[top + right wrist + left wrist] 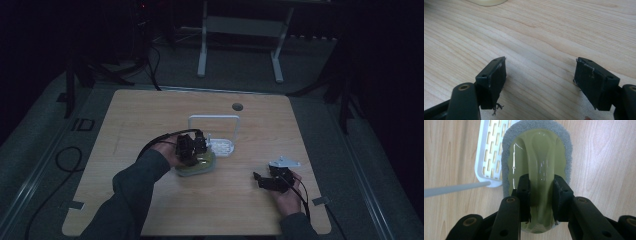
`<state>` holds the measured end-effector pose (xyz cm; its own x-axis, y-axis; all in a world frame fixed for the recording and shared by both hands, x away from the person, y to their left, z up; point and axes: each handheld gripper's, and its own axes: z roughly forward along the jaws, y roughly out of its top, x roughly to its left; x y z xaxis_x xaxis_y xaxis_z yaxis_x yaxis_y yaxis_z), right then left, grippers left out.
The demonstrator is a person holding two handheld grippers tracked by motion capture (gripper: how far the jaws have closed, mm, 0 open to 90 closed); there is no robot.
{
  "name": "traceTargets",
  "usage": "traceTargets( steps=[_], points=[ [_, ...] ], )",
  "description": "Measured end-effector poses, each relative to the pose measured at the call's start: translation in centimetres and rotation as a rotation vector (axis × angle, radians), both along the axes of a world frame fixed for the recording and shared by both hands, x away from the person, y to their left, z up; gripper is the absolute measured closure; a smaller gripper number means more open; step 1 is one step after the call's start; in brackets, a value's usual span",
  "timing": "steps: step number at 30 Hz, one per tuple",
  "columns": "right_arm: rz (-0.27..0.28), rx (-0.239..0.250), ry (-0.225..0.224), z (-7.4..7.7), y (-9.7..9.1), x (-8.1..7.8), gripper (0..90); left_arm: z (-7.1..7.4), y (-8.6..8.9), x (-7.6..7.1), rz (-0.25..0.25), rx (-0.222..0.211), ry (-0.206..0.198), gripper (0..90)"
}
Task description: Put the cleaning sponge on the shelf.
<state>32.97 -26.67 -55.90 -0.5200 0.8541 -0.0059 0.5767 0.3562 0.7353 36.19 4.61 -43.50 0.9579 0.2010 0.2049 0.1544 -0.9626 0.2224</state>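
**Two grippers at a wooden table, one clamped on a scrubber**

Where the person's sleeved forearms enter at the near edge, the light wood-grain table [150, 210] begins.

Item 1, nearest, right side: right gripper [261, 180], black, resting low over bare wood, jaws spread wide apart with nothing between them. In the right gripper view the two black pads [495, 80] stand well apart above the grain.

Item 2, left of centre: left gripper [196, 147], black, jaws closed on the raised central ridge of an oval yellow-green glossy plastic scrubber with a grey foam rim [536, 157]. The scrubber lies flat on the table.

Item 3, touching the scrubber's far side: a white slotted plastic tray [487, 150] with an upright white rectangular loop handle [214, 118].

Item 4, farther: a dark round hole [237, 106] in the tabletop.

Item 5, beyond the table: a white frame's legs [202, 55] on grey floor.
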Motion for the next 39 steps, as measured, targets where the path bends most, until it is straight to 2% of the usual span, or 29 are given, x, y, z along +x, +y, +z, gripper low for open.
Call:
traceTargets(
  steps=[5,11,19,29,32,39],
  points=[
    [0.0,0.0,0.0,0.0,0.0,0.0,25.1,0.2,-0.6,0.2,-0.016,0.005,-0.008,71.4],
    [0.001,-0.001,-0.002,0.0,0.0,0.0,25.1,0.4,-1.0,0.3,-0.031,-0.015,-0.027,71.5],
    [0.0,-0.001,-0.001,0.0,0.0,0.0,25.1,0.5,-1.2,0.6,-0.022,-0.024,-0.035,71.5],
    [0.0,0.0,-0.002,0.0,0.0,0.0,25.1,0.1,-1.9,1.2,-0.029,-0.023,-0.043,71.5],
    [0.0,0.0,-0.002,0.0,0.0,0.0,25.1,0.2,-2.3,1.4,-0.037,-0.009,-0.046,71.5],
    [0.001,-0.001,-0.003,0.0,0.0,0.0,25.1,0.7,-2.8,1.7,-0.042,-0.009,-0.061,71.5]
  ],
)
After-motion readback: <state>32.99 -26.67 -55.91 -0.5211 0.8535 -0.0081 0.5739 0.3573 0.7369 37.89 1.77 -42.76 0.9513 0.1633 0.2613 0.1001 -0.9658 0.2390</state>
